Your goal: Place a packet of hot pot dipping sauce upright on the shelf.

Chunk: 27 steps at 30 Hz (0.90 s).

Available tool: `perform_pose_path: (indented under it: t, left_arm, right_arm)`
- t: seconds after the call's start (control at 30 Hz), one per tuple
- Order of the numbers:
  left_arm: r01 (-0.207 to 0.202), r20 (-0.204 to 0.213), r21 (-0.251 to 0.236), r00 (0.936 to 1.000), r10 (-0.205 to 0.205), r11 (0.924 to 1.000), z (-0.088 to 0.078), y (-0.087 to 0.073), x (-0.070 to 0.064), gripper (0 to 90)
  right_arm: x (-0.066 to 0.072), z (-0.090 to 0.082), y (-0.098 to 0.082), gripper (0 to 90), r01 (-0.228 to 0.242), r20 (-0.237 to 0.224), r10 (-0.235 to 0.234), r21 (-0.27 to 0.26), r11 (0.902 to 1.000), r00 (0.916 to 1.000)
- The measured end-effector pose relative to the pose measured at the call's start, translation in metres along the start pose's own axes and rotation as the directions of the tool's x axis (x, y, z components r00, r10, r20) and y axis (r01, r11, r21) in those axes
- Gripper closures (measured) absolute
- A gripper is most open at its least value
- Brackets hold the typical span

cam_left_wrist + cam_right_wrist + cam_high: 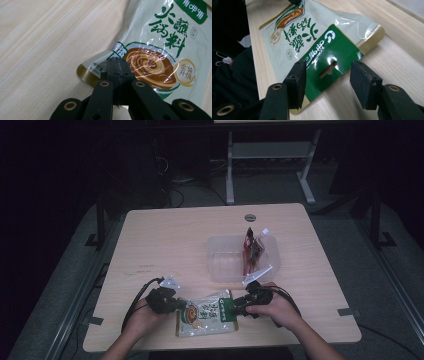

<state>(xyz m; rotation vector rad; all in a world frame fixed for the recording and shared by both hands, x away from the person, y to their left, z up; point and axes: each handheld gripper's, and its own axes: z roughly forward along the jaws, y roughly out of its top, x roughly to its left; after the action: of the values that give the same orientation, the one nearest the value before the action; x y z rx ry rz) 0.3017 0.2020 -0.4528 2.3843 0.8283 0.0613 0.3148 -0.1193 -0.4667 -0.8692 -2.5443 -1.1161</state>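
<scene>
**Pouch pinned at one end, other end still free**

Pouch [206,316] lies flat near the bottom edge of the bench [165,240], in the lower middle of the high view. Left gripper [117,65]: jaws fully closed, pinching the pouch's gold-edged corner. Right gripper [327,78]: jaws roughly two-thirds apart, straddling the green header with its hang slot; pads not pressing on it. In the high view the left gripper [167,301] sits at the pouch's left end, the right gripper [240,306] at its right end.

Step in hand, as I read it: get a second grip on the header. Best to slide the right jaws further over the green band, clear of the slot, and close squarely so the film does not slip or crease. Keep the left pinch steady and level.

Room: a clear tray [220,265] with red packets [250,251] stands just above the right hand, near enough to clip on a lift. Bench edge lies close below the pouch. Open bench to the upper left.
</scene>
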Motion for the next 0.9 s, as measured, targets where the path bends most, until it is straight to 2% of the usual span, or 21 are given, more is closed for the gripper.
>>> perform_pose_path:
  t: [0.13, 0.23, 0.3, 0.53, 0.67, 0.73, 0.8, 0.83, 0.9]
  left_arm:
    - [0.002, 0.006, 0.004, 1.0000, -0.002, 1.0000, -0.001, -0.001, 0.002, 90.0]
    - [0.001, -0.001, 0.003, 1.0000, -0.001, 1.0000, -0.002, -0.002, 0.002, 90.0]
    - [0.015, 0.001, -0.002, 0.9999, -0.015, 0.9999, -0.002, -0.002, 0.001, 90.0]
    - [0.017, -0.020, 0.014, 0.9997, -0.017, 0.9997, -0.007, -0.006, 0.002, 90.0]
    - [-0.009, -0.028, 0.025, 0.9996, 0.010, 0.9996, -0.009, -0.009, 0.000, 89.9]
    - [-0.069, -0.043, 0.033, 0.9966, 0.071, 0.9970, -0.011, -0.007, -0.002, 89.8]
    - [-0.056, -0.067, -0.028, 0.9963, 0.054, 0.9980, -0.013, -0.002, -0.001, 86.4]
    - [-0.074, -0.076, -0.040, 0.9945, 0.071, 0.9964, -0.015, 0.000, 0.001, 82.5]
    - [-0.090, -0.106, -0.054, 0.9909, 0.083, 0.9945, -0.017, 0.005, 0.004, 82.6]
  right_arm:
    - [-0.001, -0.001, -0.001, 45.8, -0.015, 0.009, 0.015, 0.004, 0.9999, 0.9998]
    - [-0.001, -0.002, -0.001, 44.1, -0.043, -0.008, 0.043, 0.004, 0.9991, 0.9990]
    - [-0.001, -0.002, -0.002, 44.0, -0.052, -0.008, 0.052, 0.007, 0.9986, 0.9986]
    - [-0.001, -0.004, -0.002, 43.5, -0.085, -0.004, 0.085, 0.013, 0.9963, 0.9963]
    - [-0.002, -0.004, -0.002, 43.4, -0.095, -0.007, 0.096, 0.006, 0.9954, 0.9954]
    - [-0.003, -0.004, -0.001, 43.2, -0.085, 0.003, 0.085, 0.003, 0.9964, 0.9964]
    - [-0.003, -0.005, -0.001, 43.0, -0.081, 0.007, 0.081, 0.000, 0.9967, 0.9967]
    - [-0.004, -0.005, -0.002, 42.9, -0.082, 0.003, 0.082, -0.002, 0.9966, 0.9966]
    - [-0.004, -0.005, -0.002, 42.7, -0.082, 0.002, 0.082, -0.003, 0.9966, 0.9966]
